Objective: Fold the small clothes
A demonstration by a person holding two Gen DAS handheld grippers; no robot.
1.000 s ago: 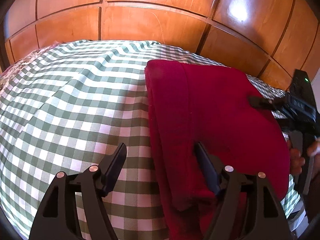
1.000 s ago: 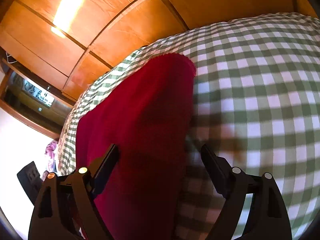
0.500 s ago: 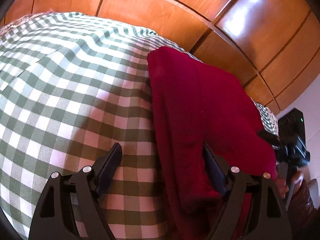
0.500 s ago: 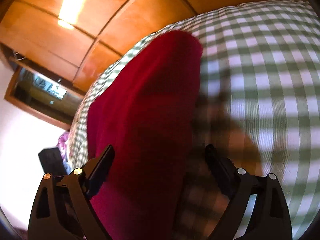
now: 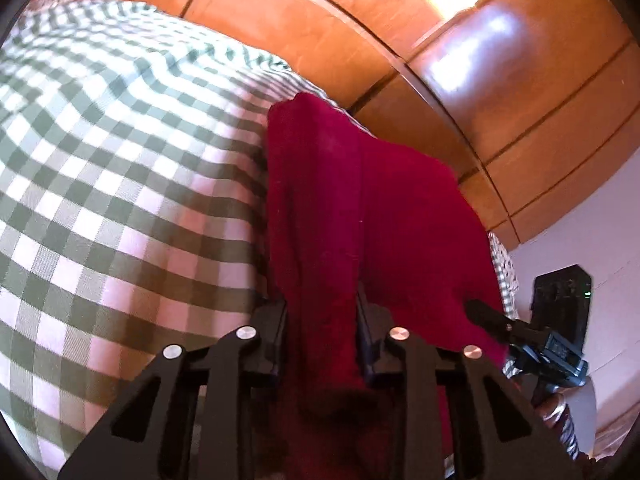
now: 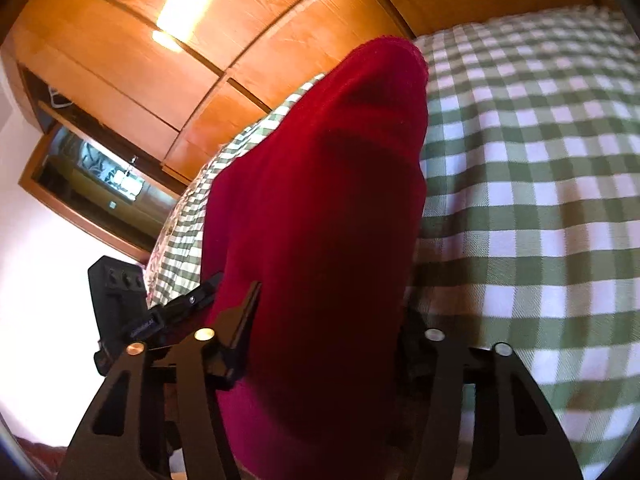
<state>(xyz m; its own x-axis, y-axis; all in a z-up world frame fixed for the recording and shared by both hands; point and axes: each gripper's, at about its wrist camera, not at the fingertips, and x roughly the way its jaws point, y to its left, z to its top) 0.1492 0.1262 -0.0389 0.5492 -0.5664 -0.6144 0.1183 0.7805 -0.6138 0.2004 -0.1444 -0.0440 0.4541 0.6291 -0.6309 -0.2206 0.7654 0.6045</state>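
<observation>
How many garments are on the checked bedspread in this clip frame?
1: a single red garment lies along the edge of the green checked bedspread, its near end between both tongs. More clothes may lie outside these views.

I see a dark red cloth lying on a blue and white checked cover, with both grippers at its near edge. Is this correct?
Not quite: the checked cover is green and white, not blue and white, as both wrist views show. The rest holds: the dark red cloth lies on it, with the left gripper and right gripper closing at its near edge.
</observation>
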